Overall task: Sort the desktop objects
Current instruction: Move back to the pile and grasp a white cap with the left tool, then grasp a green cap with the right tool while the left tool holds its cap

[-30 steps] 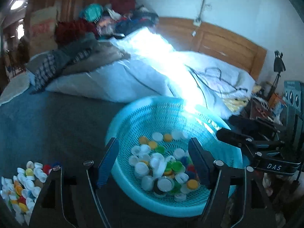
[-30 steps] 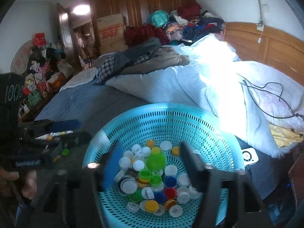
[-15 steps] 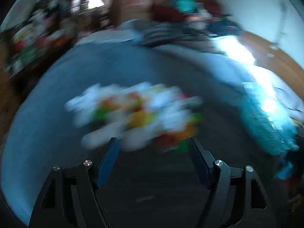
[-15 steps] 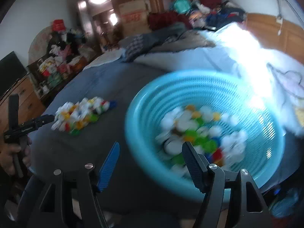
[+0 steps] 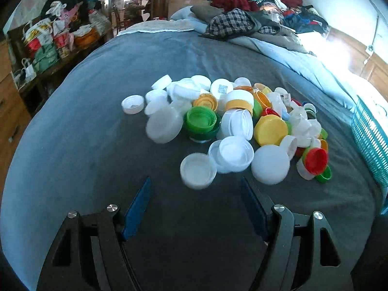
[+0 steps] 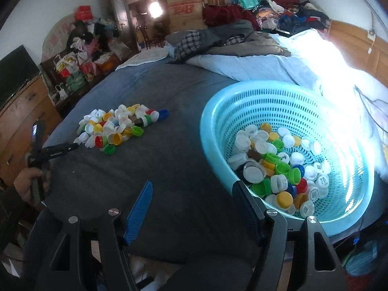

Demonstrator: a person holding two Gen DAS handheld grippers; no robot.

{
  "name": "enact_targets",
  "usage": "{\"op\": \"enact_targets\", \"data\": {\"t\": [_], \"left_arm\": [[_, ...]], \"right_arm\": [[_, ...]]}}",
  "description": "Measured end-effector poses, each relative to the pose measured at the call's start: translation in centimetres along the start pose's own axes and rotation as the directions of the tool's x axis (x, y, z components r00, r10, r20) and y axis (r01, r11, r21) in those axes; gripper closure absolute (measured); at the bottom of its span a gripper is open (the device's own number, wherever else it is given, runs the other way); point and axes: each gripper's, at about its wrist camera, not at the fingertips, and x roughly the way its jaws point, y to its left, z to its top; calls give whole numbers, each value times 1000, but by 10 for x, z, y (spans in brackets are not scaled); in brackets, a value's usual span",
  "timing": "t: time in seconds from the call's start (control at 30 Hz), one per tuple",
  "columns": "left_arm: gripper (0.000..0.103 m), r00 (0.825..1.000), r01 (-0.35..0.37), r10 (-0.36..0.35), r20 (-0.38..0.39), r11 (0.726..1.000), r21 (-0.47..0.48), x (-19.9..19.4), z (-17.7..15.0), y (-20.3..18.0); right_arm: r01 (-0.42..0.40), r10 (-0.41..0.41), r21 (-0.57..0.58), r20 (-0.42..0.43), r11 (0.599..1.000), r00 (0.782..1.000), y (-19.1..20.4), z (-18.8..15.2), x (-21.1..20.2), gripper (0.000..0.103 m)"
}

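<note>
Step in hand, by my judgement, is the approach: my left gripper [image 5: 195, 189] hovers at the near edge of the heap of caps [image 5: 232, 123] on the bed [image 5: 72, 145], jaws wide with nothing between them; my right gripper [image 6: 191, 191] hangs just beside the basket [image 6: 213, 111], jaws likewise wide and bare. Next move calls for settling the left jaws around one cap, likely the white cap [image 5: 197, 169] nearest them. Count: one basket, one heap; caps in either run to dozens, too overlapped for an exact count.
</note>
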Motion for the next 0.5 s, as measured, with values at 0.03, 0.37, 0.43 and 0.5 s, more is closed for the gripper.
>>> {"op": "enact_targets", "data": {"t": [0.03, 0.37, 0.43, 0.5], "left_arm": [[42, 1000, 3, -3, 1, 1000, 3, 1, 0, 0], [79, 998, 32, -28, 52, 996, -80, -17, -14, 19], [79, 998, 38, -33, 59, 995, -93, -15, -18, 22], [79, 997, 39, -33, 64, 995, -94, -13, -19, 21]], "right_arm": [[-5, 5, -5, -7, 1000, 1000, 3, 1, 2, 30], [-89, 85, -86, -50, 992, 995, 55, 22, 45, 50], [-119, 111, -115, -68, 986, 991, 73, 29, 65, 50], [-149, 138, -138, -89, 979, 986, 91, 34, 86, 50]]}}
